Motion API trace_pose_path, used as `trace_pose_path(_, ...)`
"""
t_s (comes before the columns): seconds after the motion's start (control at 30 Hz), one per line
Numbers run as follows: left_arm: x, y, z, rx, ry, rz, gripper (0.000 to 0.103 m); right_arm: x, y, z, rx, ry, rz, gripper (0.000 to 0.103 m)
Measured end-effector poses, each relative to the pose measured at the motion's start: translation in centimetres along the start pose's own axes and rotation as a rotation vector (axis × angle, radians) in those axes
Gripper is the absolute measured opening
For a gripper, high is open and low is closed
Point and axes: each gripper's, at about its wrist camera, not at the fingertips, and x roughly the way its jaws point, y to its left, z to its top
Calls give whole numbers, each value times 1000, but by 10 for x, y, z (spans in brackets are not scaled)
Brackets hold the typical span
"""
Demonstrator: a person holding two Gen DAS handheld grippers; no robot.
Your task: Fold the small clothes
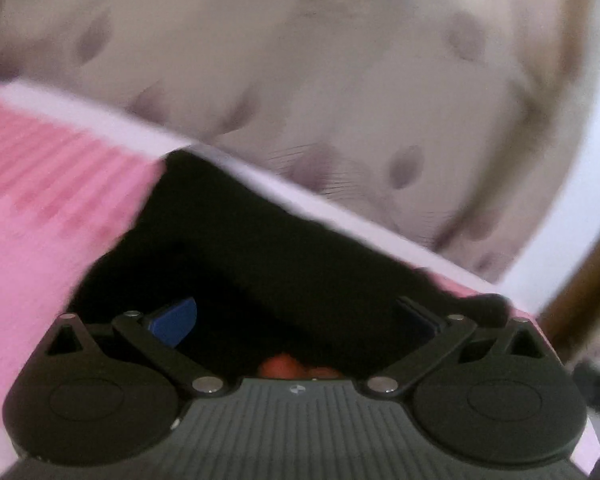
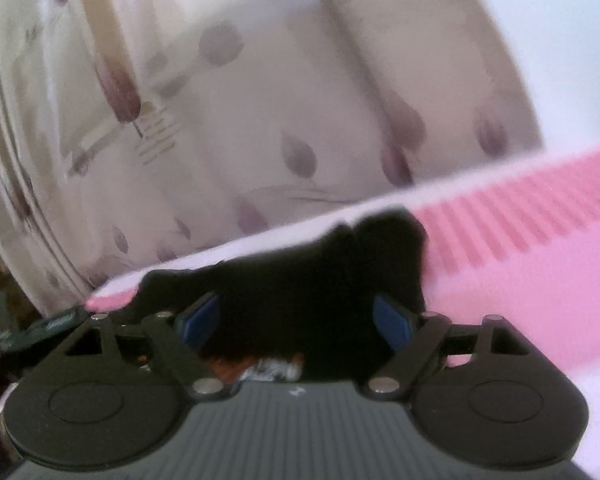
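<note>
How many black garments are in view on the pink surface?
1: the black garment lies on the pink surface, directly ahead of both open jaws. More may be hidden beneath.

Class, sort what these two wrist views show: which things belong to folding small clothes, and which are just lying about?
Belongs to the job:
- black garment
- left gripper, open
- right gripper, open
- pink striped sheet under the garment

Just lying about:
- leaf-patterned curtain
- brown wooden piece
</note>
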Motion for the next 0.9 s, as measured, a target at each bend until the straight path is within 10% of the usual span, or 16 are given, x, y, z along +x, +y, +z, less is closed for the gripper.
trace_pose_path(0.13,9,18,-1,-100,-24,-21,103,60,-1,19,-114,78,-135,83)
trace_pose_path(0.27,9,6,-6,-10,-31,30,103,104,-11,16,-72,203,-161,11)
trace_pose_path(0.47,-3,23,-7,-97,-61,45,103,62,1,19,-93,11,-170,8)
trace_pose_path(0.9,-11,22,-7,-111,-84,77,103,75,-73,3,262,137,-62,9)
